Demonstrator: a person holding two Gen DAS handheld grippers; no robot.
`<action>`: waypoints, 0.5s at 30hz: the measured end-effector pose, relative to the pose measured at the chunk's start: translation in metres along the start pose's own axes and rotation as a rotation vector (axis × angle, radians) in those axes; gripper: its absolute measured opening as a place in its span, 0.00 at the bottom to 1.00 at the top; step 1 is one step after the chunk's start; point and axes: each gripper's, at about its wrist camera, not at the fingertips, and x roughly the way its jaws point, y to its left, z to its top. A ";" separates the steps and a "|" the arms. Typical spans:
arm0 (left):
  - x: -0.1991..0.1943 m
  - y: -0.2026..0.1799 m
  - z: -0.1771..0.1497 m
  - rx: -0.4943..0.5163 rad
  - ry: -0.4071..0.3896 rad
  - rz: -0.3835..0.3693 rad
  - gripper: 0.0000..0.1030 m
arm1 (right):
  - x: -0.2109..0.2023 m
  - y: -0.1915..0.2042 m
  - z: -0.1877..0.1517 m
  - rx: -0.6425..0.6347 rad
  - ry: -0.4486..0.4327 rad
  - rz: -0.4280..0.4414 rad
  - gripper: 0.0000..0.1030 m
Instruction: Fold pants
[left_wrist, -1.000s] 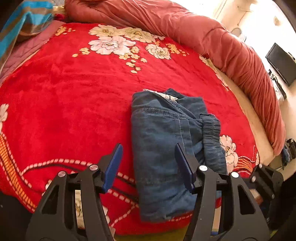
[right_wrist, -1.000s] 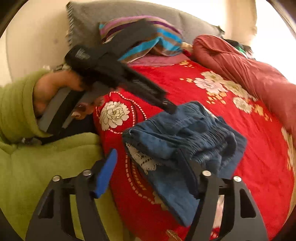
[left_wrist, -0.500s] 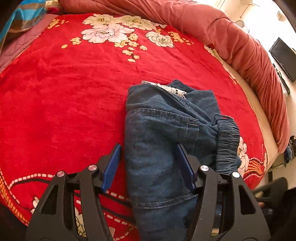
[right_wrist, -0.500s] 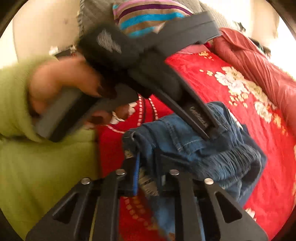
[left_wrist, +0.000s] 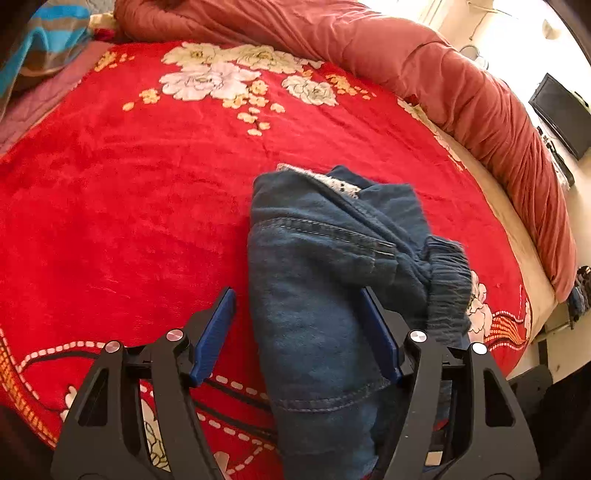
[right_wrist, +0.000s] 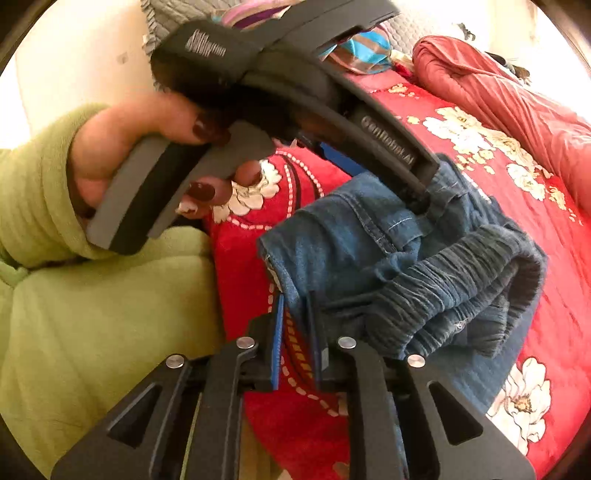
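Lying in a compact bundle on the plush red floral blanket (left_wrist: 122, 206), the denim pants (left_wrist: 317, 295) look mostly folded, though the elastic waistband bulges loosely at the right. The left gripper (left_wrist: 297, 334) straddles the near end, jaws opening, pads off the cloth. From the right wrist, the right gripper (right_wrist: 295, 325) pinches a near-left edge of the pants (right_wrist: 369, 240), its jaws easing apart slightly; tidying and flattening remain.
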 end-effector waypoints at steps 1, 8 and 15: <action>-0.003 -0.001 -0.001 0.004 -0.007 0.002 0.61 | -0.003 -0.003 0.001 0.008 -0.010 0.000 0.15; -0.016 -0.006 -0.002 0.015 -0.039 0.008 0.62 | -0.030 -0.005 0.002 0.041 -0.059 -0.021 0.33; -0.026 -0.010 -0.004 0.019 -0.062 0.012 0.66 | -0.047 -0.012 -0.001 0.092 -0.096 -0.028 0.48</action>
